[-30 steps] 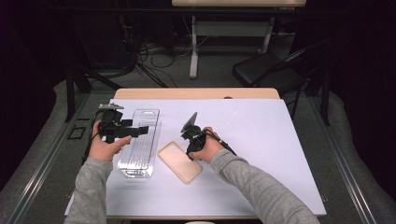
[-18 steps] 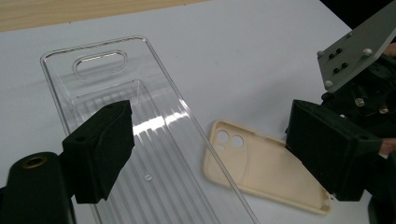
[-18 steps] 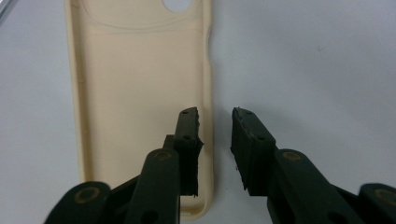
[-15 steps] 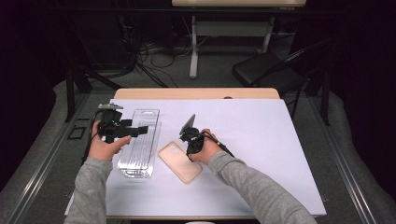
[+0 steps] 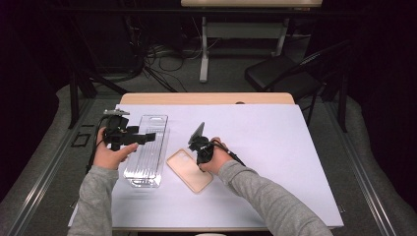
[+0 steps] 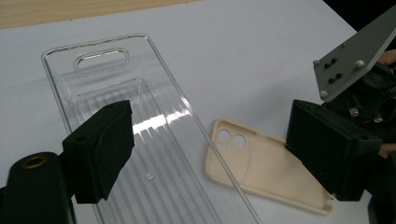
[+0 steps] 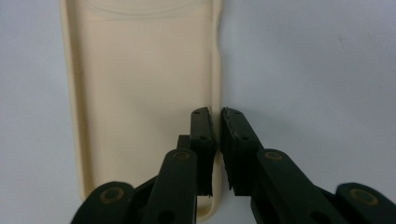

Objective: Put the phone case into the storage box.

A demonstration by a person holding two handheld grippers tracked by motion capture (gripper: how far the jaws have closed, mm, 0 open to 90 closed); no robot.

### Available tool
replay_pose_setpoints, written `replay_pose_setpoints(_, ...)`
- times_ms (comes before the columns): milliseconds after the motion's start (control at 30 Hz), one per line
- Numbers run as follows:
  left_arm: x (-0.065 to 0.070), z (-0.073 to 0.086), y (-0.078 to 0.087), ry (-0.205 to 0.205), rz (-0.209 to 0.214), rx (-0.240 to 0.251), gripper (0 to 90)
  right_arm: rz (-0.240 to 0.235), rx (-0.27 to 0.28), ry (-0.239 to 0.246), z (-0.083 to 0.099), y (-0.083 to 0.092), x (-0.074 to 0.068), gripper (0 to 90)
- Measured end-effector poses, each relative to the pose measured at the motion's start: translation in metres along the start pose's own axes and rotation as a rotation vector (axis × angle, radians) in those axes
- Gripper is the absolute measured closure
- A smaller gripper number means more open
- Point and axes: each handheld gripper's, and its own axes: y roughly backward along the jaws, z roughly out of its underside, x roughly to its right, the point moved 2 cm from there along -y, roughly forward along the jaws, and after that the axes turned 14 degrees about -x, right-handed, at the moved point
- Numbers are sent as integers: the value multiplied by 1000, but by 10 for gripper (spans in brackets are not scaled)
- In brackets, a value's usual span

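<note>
A beige phone case lies hollow side up on the white table cover. My right gripper points down at the case's right-hand wall. Its jaws have just been closing, and they now pinch that thin wall between the pads. A clear ribbed plastic tray lies left of the case. My left gripper hovers over the tray and the case with its jaws wide apart, touching nothing. The right gripper's body and grey plate appear at the right of the left gripper view.
The white cover spreads over a wooden table whose far edge shows bare. A black chair and a white desk leg stand beyond it, with cables on the floor.
The right hand has edged slightly down toward the phone case. The left hand and the tray have stayed where they were.
</note>
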Motion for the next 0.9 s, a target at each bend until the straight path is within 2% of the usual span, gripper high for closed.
replay_pose_setpoints(900,-1,0,-2,5,-1,-5,151,16,-3,5,1,0,0,866)
